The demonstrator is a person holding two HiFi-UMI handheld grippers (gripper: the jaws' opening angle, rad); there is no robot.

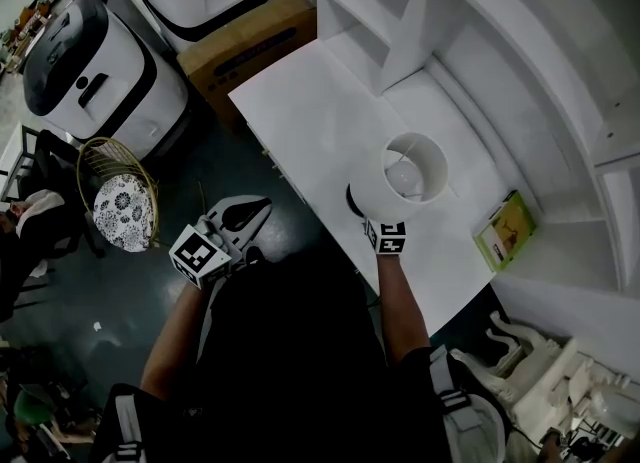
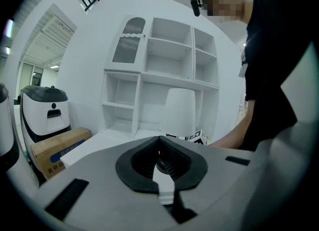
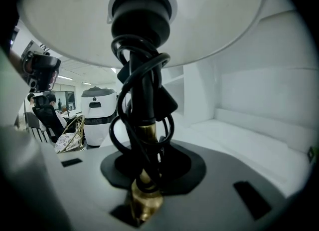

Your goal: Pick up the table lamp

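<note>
Left gripper (image 1: 258, 209) closed, empty; right gripper (image 1: 372, 219) clamped.

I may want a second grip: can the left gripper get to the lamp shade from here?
Probably yes. The left gripper, shut and empty, faces the lamp shade across bare table; the right gripper grips the stem lower down.
</note>
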